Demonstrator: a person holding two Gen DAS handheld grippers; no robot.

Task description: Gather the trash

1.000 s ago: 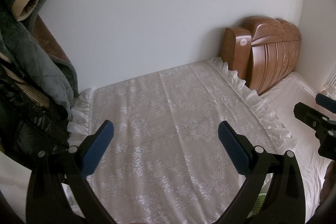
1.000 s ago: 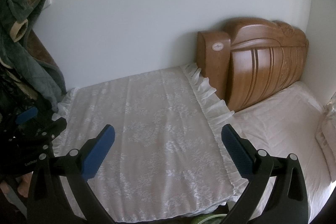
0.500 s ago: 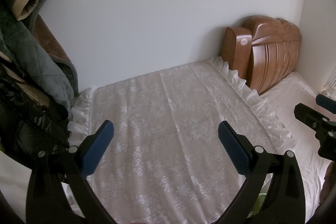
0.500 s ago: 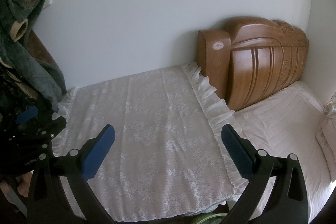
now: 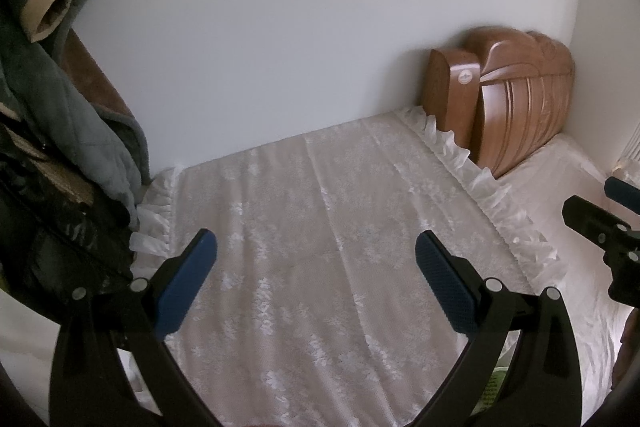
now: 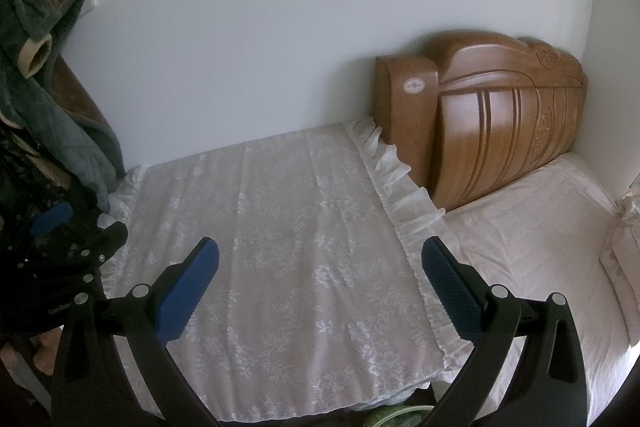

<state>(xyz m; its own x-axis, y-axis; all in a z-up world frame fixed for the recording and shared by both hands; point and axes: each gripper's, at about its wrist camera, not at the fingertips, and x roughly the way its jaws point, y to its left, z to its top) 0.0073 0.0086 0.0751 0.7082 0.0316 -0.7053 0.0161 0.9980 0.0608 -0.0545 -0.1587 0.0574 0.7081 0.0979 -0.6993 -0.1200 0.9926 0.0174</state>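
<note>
My left gripper [image 5: 316, 247] hangs open over a white lace cloth [image 5: 320, 207] that covers a flat surface, with nothing between its blue pads. Beside it my right gripper [image 6: 320, 251] is also open and empty, above the cloth's [image 6: 280, 227] right half. Each gripper shows in the other's view: the right gripper [image 5: 600, 223] at the right edge, the left gripper [image 6: 72, 239] at the left edge. I see no loose trash on the cloth. A green patch [image 6: 392, 417] peeks out below the cloth's front edge; I cannot tell what it is.
A carved wooden headboard [image 6: 500, 115] leans in the far right corner against the white wall. A bed with a pale sheet [image 6: 540, 227] lies to the right. Grey and brown clothes [image 5: 60, 87] hang at the left over glossy black material [image 5: 60, 227].
Both views have shifted only very slightly. Both grippers stay open and empty over the cloth.
</note>
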